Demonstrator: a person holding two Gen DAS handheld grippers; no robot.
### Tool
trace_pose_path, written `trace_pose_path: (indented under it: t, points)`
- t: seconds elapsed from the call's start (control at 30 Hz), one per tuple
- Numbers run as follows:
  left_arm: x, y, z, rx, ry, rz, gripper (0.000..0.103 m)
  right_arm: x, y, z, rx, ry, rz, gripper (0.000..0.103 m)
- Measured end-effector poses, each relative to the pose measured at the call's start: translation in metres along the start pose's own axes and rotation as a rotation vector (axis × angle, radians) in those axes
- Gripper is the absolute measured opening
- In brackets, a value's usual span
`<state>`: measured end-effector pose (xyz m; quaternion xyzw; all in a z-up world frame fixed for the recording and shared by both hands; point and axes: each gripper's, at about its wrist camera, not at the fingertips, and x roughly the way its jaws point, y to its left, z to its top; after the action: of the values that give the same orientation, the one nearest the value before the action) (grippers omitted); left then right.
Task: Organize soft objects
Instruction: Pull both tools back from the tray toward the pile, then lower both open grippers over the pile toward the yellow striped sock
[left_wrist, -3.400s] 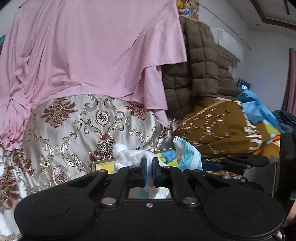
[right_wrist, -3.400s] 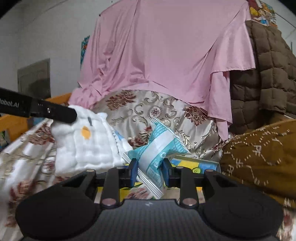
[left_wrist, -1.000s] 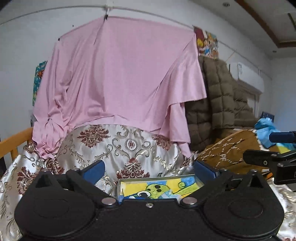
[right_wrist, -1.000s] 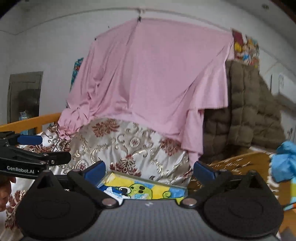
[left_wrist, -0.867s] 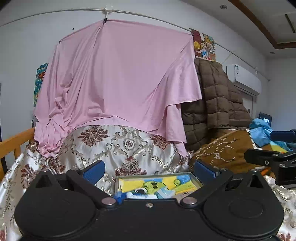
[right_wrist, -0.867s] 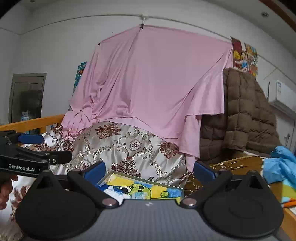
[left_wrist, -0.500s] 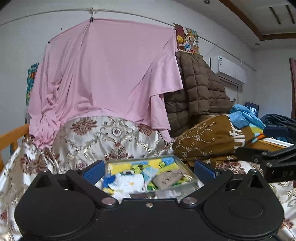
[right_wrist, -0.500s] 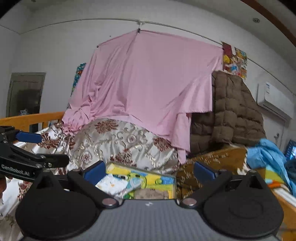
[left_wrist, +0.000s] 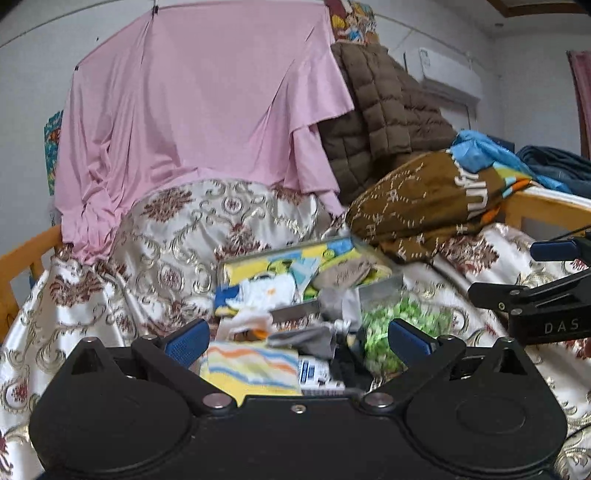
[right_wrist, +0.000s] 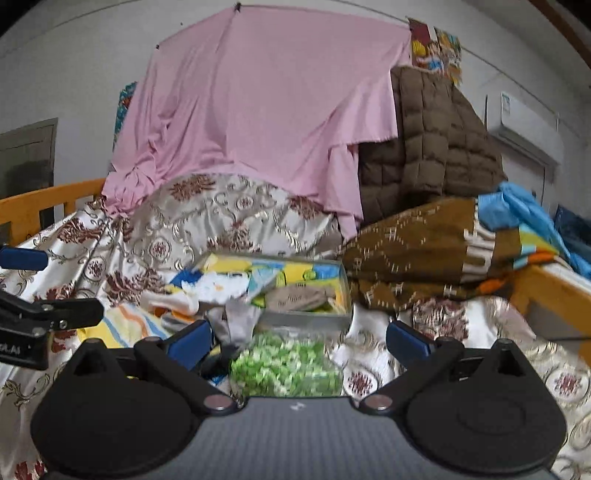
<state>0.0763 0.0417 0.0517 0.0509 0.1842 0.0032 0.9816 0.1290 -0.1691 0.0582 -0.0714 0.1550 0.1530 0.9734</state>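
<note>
1. Step in hand: selecting the next loose item. The left gripper (left_wrist: 295, 338) and right gripper (right_wrist: 297, 338) are both released and carry nothing.
2. Next move: the right gripper likely lowers onto the green-and-white patterned soft bundle (right_wrist: 286, 363) lying just before it on the bed.
3. Count: one shallow box with a yellow cartoon lining (right_wrist: 314, 317), already holding several soft pieces; one striped yellow cloth (left_wrist: 251, 365) lies outside it.

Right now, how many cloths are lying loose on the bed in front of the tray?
3 I can make out: a striped cloth nearest the left hand-held gripper, a green patterned cloth before the right hand-held gripper, and a grey cloth between. The blurred heap may hide more.
</note>
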Motion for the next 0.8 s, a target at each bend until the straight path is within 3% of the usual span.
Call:
trace_pose_path:
  t: [0.33, 0.8]
  points:
    - [0.002, 0.005, -0.028, 0.031, 0.107, 0.044, 0.102, 0.007, 0.003, -0.024, 0.017, 0.054, 0.034, 0.103]
    - [0.004, 0.021, -0.068, 0.099, 0.252, 0.11, 0.102, 0.032, 0.039, -0.067, -0.048, 0.229, 0.215, 0.103]
